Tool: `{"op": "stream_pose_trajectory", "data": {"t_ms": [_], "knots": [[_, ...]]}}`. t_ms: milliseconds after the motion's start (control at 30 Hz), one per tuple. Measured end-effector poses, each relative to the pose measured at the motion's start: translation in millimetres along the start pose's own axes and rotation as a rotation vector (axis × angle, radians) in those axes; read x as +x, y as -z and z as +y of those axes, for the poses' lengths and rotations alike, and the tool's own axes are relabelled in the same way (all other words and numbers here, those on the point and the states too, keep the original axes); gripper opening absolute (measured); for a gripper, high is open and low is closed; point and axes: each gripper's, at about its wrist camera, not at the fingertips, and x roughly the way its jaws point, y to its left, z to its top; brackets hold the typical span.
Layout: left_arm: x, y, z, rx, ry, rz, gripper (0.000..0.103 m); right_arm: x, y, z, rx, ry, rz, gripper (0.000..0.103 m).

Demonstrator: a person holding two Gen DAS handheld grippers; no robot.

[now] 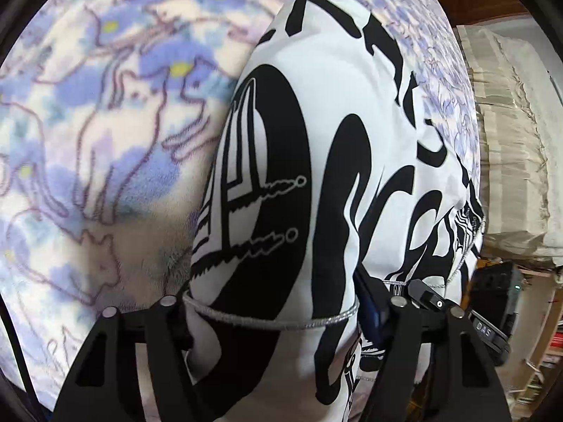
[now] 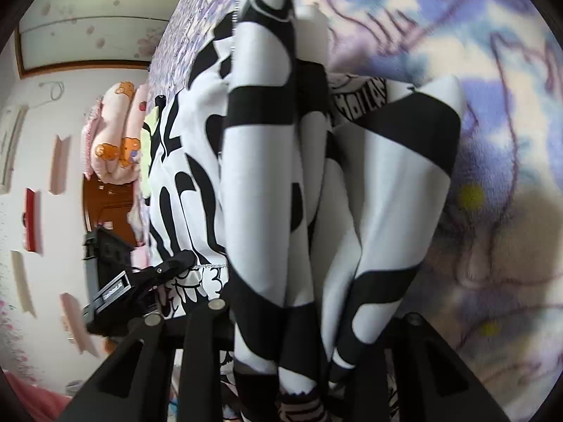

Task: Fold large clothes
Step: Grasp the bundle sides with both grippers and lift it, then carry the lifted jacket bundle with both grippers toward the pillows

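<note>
A large white garment [image 1: 334, 123] with bold black print and a silver-trimmed hem lies on a purple cat-print fleece blanket [image 1: 105, 123]. My left gripper [image 1: 281, 302] stands wide with the hem and a bulge of cloth between its fingers; the pads are not clearly pressing. In the right wrist view the garment [image 2: 267, 176] hangs in taut vertical folds from my right gripper [image 2: 313, 313], which is shut on the bunched cloth above the blanket [image 2: 492, 140]. The black body of the other gripper [image 2: 140, 281] shows at the hem on the left.
A pile of pale folded bedding [image 1: 510, 140] sits beyond the bed's right edge, with shelves [image 1: 538, 351] below it. Pink bear-print bedding [image 2: 112, 140] and a wooden cabinet [image 2: 105, 204] stand past the bed's left side, by a white wall.
</note>
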Motion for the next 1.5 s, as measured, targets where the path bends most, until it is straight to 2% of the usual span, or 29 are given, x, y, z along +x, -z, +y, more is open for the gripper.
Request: {"op": "stream_pose_trajectory", "data": {"t_ms": [100, 267, 500, 667, 833, 900, 1000, 1167, 1367, 1500], "knots": [[-8, 8, -3, -0.007, -0.015, -0.017, 0.061, -7, 6, 18, -0.041, 0.040, -0.013, 0.025], [-24, 30, -5, -0.036, -0.045, -0.006, 0.059, -23, 28, 33, -0.090, 0.100, 0.026, 0.024], [-59, 86, 15, -0.077, -0.077, 0.037, 0.059, -34, 87, 43, -0.129, 0.140, 0.135, 0.024], [-96, 127, 52, -0.107, -0.124, 0.055, 0.059, -25, 140, 59, -0.185, 0.153, 0.203, 0.024], [-154, 135, 102, -0.143, -0.153, 0.046, 0.058, 1, 185, 107, -0.229, 0.122, 0.261, 0.024], [-177, 125, 123, -0.146, -0.158, 0.036, 0.058, 9, 200, 123, -0.253, 0.113, 0.265, 0.024], [-218, 99, 150, -0.138, -0.166, 0.008, 0.058, 29, 216, 169, -0.300, 0.098, 0.247, 0.023], [-289, 34, 190, -0.070, -0.171, -0.046, 0.058, 46, 227, 226, -0.304, 0.052, 0.173, 0.023], [-362, -58, 207, 0.044, -0.191, -0.138, 0.058, 59, 217, 288, -0.334, 0.001, 0.060, 0.023], [-398, -117, 209, 0.104, -0.196, -0.210, 0.058, 64, 188, 327, -0.358, -0.028, -0.020, 0.023]]}}
